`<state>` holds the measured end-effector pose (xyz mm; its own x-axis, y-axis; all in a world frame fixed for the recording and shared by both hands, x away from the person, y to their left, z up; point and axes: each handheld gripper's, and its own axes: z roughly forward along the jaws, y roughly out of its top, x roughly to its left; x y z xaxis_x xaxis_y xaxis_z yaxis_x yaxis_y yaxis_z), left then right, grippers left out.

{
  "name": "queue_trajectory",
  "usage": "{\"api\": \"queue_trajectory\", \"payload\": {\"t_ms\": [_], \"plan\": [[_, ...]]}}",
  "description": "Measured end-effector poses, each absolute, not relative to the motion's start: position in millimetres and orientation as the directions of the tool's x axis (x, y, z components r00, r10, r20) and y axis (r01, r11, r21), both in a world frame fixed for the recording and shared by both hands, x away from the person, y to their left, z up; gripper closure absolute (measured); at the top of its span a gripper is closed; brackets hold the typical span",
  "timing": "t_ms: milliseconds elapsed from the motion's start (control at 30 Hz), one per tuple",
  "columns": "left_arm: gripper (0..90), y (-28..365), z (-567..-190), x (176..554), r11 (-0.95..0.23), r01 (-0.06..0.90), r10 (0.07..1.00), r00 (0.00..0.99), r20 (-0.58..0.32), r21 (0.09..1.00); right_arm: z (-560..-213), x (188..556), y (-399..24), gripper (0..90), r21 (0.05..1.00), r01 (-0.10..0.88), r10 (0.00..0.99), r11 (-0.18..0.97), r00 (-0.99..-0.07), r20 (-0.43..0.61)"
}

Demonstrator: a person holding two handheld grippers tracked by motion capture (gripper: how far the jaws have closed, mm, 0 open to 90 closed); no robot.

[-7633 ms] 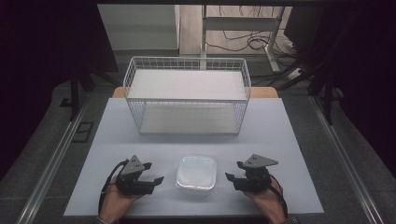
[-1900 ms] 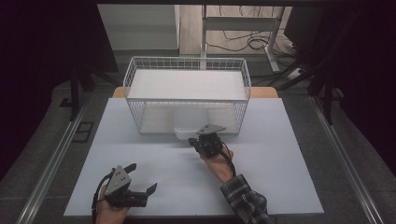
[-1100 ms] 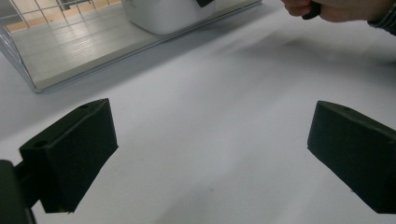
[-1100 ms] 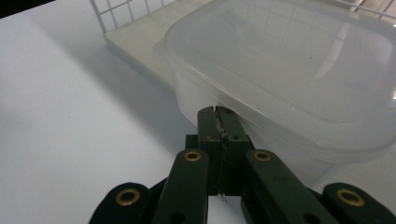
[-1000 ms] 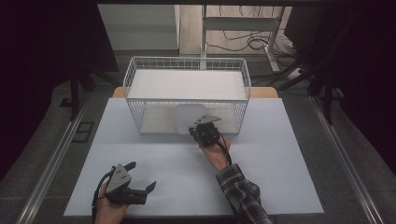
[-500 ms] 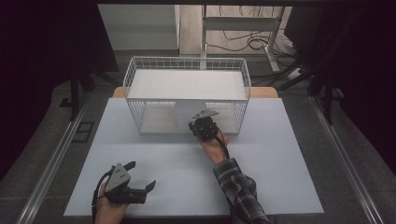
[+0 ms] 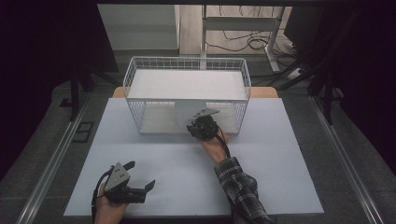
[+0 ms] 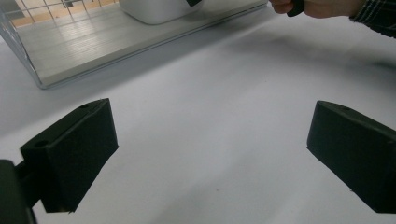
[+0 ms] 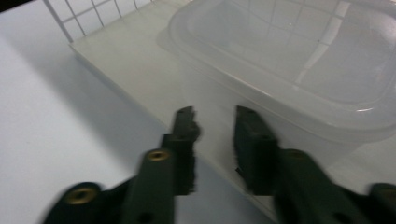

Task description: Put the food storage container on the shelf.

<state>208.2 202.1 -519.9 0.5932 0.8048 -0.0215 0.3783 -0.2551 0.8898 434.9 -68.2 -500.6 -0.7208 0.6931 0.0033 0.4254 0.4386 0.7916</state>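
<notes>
Right tongs (image 9: 212,135) have just been opening, nothing between them, leaving the tub (image 9: 299,60) on the rack's (image 7: 187,77) lower shelf; left tongs (image 8: 210,154) rest open, idle.

A white table (image 7: 289,186) stood on dark grey carpet (image 7: 355,154). Metal rails (image 7: 51,163) ran along the floor at three and nine o'clock. At twelve o'clock, beyond the table, a pale desk frame (image 7: 243,23) stood over light flooring strewn with black cables (image 7: 243,42). The room's sides lay in deep shadow.
</notes>
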Motion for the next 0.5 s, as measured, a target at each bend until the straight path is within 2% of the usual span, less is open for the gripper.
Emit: {"api": "queue_trajectory", "payload": {"t_ms": [100,233,500], "plan": [[1.3,201,-520,208,-0.259,0.381,0.804,0.594,-0.02,0.888,-500,430,-68,53.4,0.795,0.42,0.691,0.438,-0.723,0.002],[1.3,201,-521,209,-0.261,0.383,0.802,0.597,-0.022,0.886,-498,423,-68,44.3,0.797,0.41,0.672,0.444,-0.74,0.006],[1.8,202,-523,211,-0.253,0.398,0.806,0.59,-0.035,0.882,-492,409,-70,34.4,0.804,0.399,0.643,0.441,-0.766,0.027]]}}
